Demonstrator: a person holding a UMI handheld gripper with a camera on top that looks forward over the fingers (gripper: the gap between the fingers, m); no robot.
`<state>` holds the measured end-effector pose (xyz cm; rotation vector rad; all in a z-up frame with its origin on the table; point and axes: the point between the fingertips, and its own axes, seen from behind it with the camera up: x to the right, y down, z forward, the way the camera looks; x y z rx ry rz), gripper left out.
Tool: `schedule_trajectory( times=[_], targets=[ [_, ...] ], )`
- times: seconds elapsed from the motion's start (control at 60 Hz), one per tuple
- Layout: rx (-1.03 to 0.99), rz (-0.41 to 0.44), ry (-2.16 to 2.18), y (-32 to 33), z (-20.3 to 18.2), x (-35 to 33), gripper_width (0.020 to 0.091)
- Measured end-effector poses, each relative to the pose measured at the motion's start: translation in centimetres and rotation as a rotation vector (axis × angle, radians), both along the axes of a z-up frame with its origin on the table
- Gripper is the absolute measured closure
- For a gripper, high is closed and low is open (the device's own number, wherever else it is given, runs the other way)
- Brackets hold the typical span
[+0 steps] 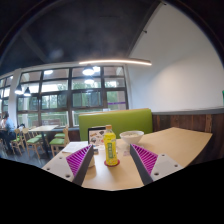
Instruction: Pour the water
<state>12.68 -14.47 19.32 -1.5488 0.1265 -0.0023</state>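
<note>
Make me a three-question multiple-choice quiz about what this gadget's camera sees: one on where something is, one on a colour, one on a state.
1. Where is the bottle?
A. between the two fingers
B. on the green bench
C. by the windows

2. What colour is the bench back behind the table?
A. red
B. green
C. blue

3. How do the gripper fingers stand?
A. clamped shut on the bowl
B. shut with nothing between
C. open, apart around the bottle

Answers: 1 A, the bottle stands upright on the table between the purple pads. 2 B, the seat back is bright green. 3 C, gaps show on both sides of the bottle.
</note>
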Motion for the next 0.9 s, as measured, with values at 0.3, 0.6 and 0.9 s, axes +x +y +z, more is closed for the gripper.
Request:
schedule_trajectory(
  times=[0.3, 0.6, 0.9],
  targets=[
    [-0.011, 0.037, 0.013, -1.5, -0.6, -0.7, 0.0275],
    [-0.044, 0.040, 0.053, -1.0, -2.6, -0.6, 0.0280],
    [-0.062, 0.048, 0.054, -1.1, -3.3, -0.9, 0.0280]
  ],
)
